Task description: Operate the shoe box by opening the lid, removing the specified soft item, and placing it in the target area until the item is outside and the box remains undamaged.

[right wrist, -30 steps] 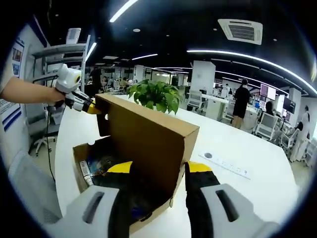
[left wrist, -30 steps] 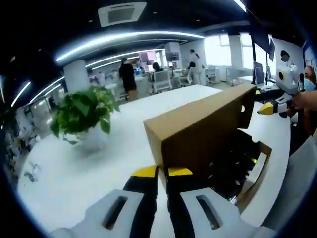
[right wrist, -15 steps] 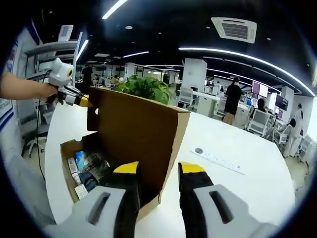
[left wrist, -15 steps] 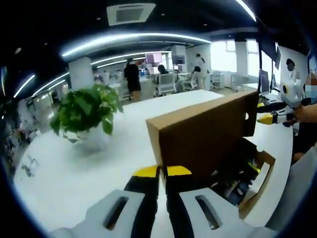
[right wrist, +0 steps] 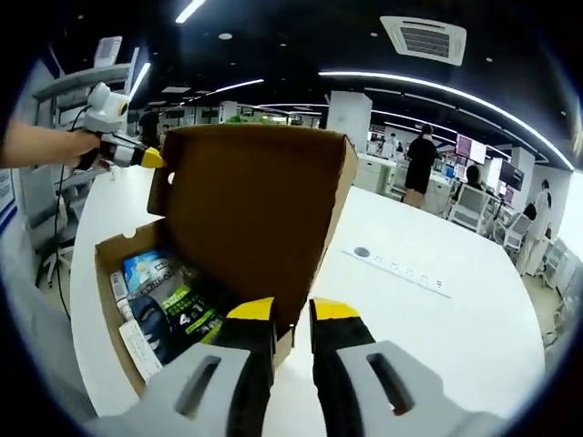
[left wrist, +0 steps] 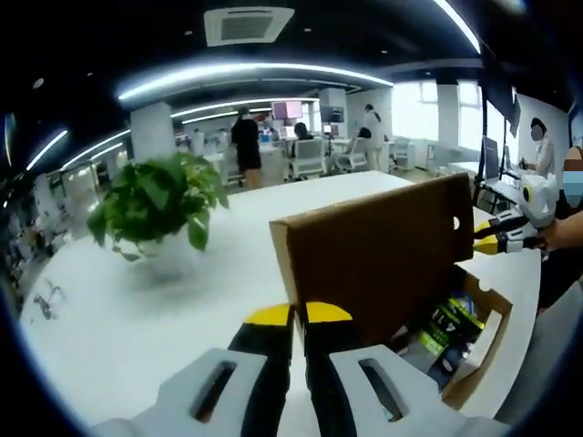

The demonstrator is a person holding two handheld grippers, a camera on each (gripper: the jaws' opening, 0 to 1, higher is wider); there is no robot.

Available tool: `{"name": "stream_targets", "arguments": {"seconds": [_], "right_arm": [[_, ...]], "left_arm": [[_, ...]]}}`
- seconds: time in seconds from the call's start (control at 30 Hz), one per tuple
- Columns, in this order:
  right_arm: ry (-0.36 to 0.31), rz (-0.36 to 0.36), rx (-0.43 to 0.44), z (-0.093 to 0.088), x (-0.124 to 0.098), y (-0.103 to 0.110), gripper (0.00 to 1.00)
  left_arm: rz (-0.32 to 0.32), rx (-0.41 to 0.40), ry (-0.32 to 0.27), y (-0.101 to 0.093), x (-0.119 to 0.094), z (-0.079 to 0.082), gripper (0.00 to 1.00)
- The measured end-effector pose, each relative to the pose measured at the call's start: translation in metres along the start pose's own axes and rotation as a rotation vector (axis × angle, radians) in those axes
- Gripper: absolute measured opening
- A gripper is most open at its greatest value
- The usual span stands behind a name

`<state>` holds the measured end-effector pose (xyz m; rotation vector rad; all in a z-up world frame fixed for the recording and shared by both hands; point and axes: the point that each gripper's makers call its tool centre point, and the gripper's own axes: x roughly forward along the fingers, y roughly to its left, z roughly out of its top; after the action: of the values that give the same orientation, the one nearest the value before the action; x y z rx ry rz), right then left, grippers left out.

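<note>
White table (left wrist: 137, 319); potted plant (left wrist: 159, 205) beside shoe box (right wrist: 246, 209)

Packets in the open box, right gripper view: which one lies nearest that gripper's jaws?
The dark packet with green print, lying just ahead of the right gripper; the light blue packet sits farther back in the shoe box.

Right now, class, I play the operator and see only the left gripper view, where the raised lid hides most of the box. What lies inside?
Observer: The right gripper view looks into the shoe box. A blue packet lies next to a dark green packet.
Operator: Anything else on the table near it?
Observer: A white power strip lies flat on the table, apart from the box.
</note>
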<state>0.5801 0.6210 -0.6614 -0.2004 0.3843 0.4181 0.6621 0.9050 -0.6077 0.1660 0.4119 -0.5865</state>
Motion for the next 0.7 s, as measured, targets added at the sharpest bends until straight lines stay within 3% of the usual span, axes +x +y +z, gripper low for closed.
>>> {"name": "stream_targets", "arguments": {"seconds": [0.23,0.7], "right_arm": [[0.026,-0.01,0.024,-0.01,0.006,-0.004,0.06],[0.039,-0.021,0.024,-0.012,0.013,-0.007,0.01]], "left_arm": [[-0.004,-0.023,-0.005,0.005,0.01,0.001,0.0],[0.001,-0.053,-0.001,0.009,0.023,0.001,0.01]]}}
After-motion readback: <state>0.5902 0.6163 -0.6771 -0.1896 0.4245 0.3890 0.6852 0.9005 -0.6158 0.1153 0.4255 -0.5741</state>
